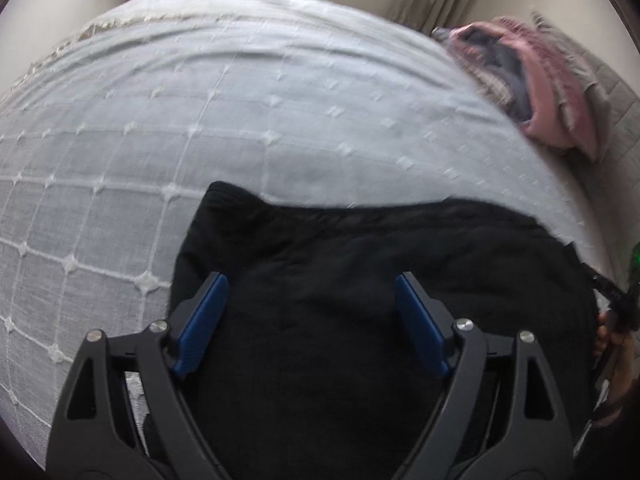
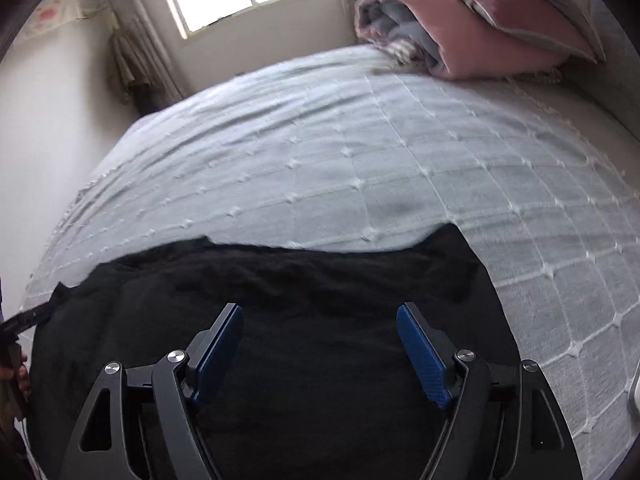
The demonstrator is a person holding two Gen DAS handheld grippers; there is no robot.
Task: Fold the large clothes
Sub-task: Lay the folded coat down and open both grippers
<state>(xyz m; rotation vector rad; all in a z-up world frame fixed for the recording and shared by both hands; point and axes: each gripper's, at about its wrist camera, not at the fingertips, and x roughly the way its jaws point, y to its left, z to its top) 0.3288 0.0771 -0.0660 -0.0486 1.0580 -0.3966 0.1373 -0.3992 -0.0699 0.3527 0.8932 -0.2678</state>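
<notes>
Hovering spread wide over the black garment, left tongs gripping nothing, blue ribbed pads well apart. Right tongs equally wide, empty, above the same garment. Lying flat, soft and matte, on the pale grid-stitched bedspread, well apart from the pink folded blanket.
</notes>
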